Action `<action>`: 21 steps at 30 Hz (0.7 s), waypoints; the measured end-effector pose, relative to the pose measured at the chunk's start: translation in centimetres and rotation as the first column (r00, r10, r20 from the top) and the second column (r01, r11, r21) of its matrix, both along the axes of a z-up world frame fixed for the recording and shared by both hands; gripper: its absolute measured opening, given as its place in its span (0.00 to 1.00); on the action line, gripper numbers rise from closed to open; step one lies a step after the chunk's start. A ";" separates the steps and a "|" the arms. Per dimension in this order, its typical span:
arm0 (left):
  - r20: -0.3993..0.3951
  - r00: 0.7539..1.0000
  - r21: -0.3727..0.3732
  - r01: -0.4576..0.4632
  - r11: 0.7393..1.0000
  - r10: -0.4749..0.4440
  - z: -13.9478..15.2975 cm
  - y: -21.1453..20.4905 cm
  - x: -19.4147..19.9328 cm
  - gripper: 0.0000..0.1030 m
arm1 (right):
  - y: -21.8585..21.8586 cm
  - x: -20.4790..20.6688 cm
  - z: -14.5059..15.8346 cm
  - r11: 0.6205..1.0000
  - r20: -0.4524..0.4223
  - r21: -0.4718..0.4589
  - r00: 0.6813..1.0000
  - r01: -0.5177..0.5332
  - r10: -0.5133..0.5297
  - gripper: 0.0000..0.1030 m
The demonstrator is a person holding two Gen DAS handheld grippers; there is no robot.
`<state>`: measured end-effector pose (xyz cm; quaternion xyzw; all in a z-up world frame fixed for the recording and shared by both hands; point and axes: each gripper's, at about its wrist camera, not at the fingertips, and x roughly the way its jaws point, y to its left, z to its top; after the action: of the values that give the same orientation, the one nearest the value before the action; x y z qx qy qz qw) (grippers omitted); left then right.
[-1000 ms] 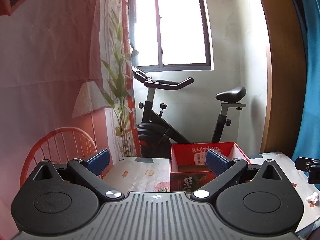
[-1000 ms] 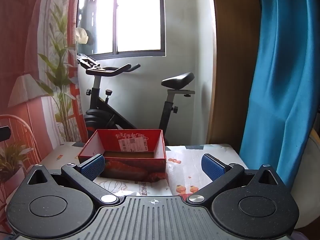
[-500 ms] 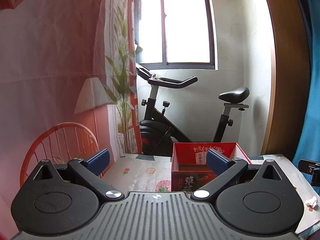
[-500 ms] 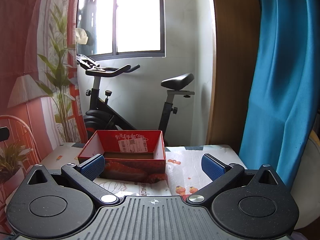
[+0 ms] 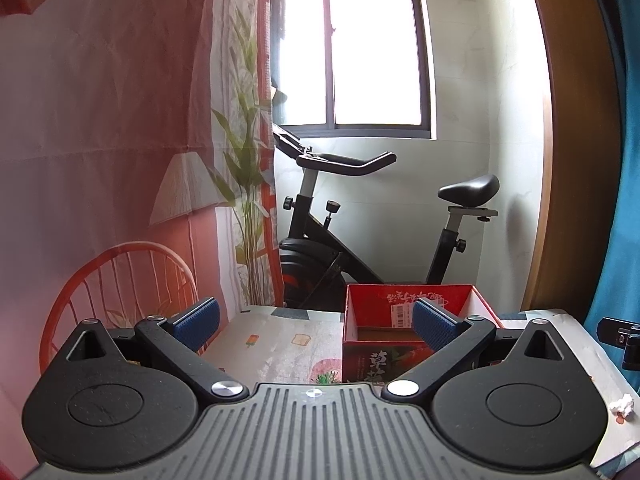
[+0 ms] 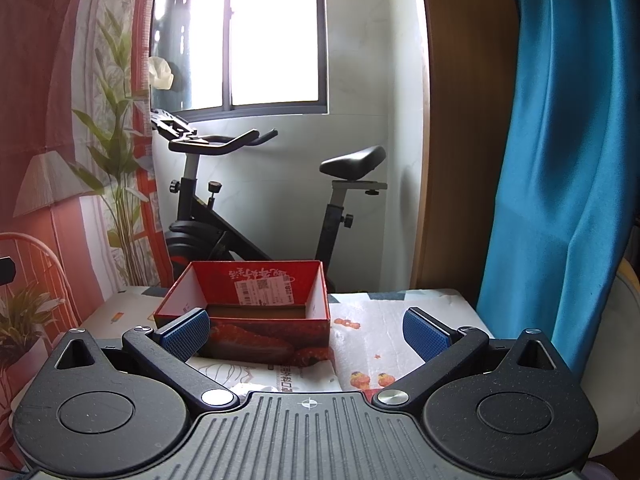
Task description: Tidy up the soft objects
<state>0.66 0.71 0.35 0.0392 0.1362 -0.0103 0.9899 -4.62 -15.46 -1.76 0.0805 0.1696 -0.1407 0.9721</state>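
Observation:
A red open cardboard box (image 5: 404, 320) stands on the table, also in the right wrist view (image 6: 248, 304); what shows of its inside looks empty. A small white crumpled wad (image 5: 622, 405) lies on the table at the right edge of the left wrist view. My left gripper (image 5: 316, 326) is open and empty, held level over the table, with its right finger in front of the box. My right gripper (image 6: 306, 334) is open and empty, just in front of the box. A bit of white material (image 6: 244, 389) shows under the right gripper.
The table (image 5: 276, 344) has a printed cloth (image 6: 372, 320). Behind it stand an exercise bike (image 6: 224, 216), a window and a printed wall hanging (image 5: 120, 160). A blue curtain (image 6: 560, 160) hangs at the right. The other gripper's edge (image 5: 622, 334) shows at far right.
The left gripper has shifted slightly, so the box and bike sit a little further right and lower in its view. The right wrist view is almost unchanged. Both grippers stay open.

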 end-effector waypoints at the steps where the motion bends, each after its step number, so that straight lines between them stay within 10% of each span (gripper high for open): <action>1: 0.000 1.000 0.000 0.000 1.000 0.000 0.0 0.0 0.0 1.00 | -0.1 0.0 -0.1 1.000 0.001 0.002 1.000 0.001 -0.001 1.00; 21: -0.020 1.000 -0.004 0.005 1.000 -0.005 -0.2 0.4 0.8 1.00 | 0.0 -0.1 -0.3 1.000 0.001 0.001 1.000 0.007 -0.007 1.00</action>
<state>1.44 1.14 0.20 0.0376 0.1461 -0.0136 0.9885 -4.69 -15.42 -2.04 0.0816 0.1689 -0.1439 0.9717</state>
